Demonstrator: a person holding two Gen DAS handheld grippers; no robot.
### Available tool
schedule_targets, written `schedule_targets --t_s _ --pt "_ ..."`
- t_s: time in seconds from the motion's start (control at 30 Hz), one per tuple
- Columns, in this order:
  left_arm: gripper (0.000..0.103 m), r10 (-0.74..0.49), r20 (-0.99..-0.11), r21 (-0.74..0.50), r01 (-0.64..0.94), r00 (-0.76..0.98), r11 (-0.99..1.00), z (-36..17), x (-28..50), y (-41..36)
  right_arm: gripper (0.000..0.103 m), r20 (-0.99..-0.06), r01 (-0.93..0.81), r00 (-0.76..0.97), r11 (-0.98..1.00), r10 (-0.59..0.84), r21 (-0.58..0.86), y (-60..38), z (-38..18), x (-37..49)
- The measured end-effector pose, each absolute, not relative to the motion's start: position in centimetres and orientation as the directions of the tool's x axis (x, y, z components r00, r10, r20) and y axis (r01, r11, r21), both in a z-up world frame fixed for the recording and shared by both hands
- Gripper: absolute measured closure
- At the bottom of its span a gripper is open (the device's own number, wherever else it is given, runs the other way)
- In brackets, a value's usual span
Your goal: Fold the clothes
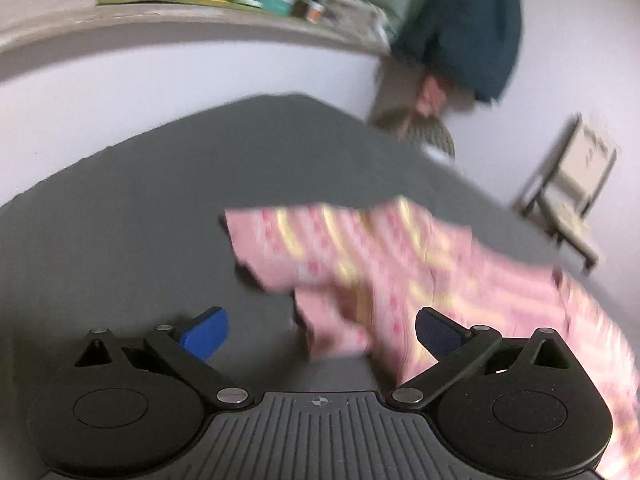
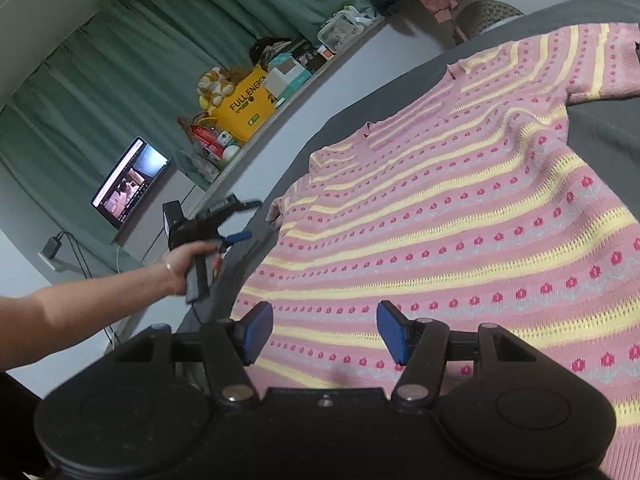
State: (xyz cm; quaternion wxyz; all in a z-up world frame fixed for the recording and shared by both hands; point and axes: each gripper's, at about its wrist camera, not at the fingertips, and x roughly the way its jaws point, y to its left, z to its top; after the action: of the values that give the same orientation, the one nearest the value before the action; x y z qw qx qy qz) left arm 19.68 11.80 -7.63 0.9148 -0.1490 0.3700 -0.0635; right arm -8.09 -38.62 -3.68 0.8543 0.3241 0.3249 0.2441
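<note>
A pink striped top (image 2: 460, 216) lies spread flat on a grey bed (image 2: 600, 136). The right gripper (image 2: 324, 336) hovers above its hem, fingers wide with nothing between them. The left gripper (image 1: 320, 332), fingers wide too, is by the top's sleeve (image 1: 272, 248).

Grey-covered bed (image 2: 592, 136), surface plain; one pink knit top (image 2: 460, 216) with yellow stripes and rows of small pink flowers laid flat across it, short sleeves spread to far right and far left, collar toward the far edge, hem at the near side.
</note>
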Motion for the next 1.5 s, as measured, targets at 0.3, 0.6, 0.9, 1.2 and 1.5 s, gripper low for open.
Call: schedule_targets --t_s 0.3,0.6,0.9,1.2,1.5 --pt "0.065 -0.142 -0.675 -0.366 -0.162 0.724 0.916 -9.6 22.7 11.2 0.046 -0.445 -0.202 0.654 0.708 0.612 0.677 -37.9 -4.6 -8.2" --pt "0.101 -0.123 -0.726 -0.278 -0.125 0.677 0.953 -7.7 22.9 9.1 0.046 -0.47 -0.16 0.645 0.708 0.602 0.688 -38.1 -6.3 -7.4" --pt "0.101 -0.016 -0.744 -0.076 -0.062 0.668 0.995 -2.3 18.2 11.7 0.046 -0.458 -0.183 0.648 0.708 0.608 0.682 -37.7 -6.2 -7.1" --pt "0.085 -0.15 -0.697 -0.291 -0.085 0.701 0.953 -5.6 17.1 12.8 0.046 -0.506 -0.289 0.623 0.777 0.596 0.559 -35.2 -6.7 -7.6" --pt "0.0 -0.366 -0.563 -0.592 -0.052 0.741 0.805 -6.0 15.1 12.8 0.045 -0.488 -0.328 0.602 0.753 0.632 0.571 -33.8 -6.2 -7.9"
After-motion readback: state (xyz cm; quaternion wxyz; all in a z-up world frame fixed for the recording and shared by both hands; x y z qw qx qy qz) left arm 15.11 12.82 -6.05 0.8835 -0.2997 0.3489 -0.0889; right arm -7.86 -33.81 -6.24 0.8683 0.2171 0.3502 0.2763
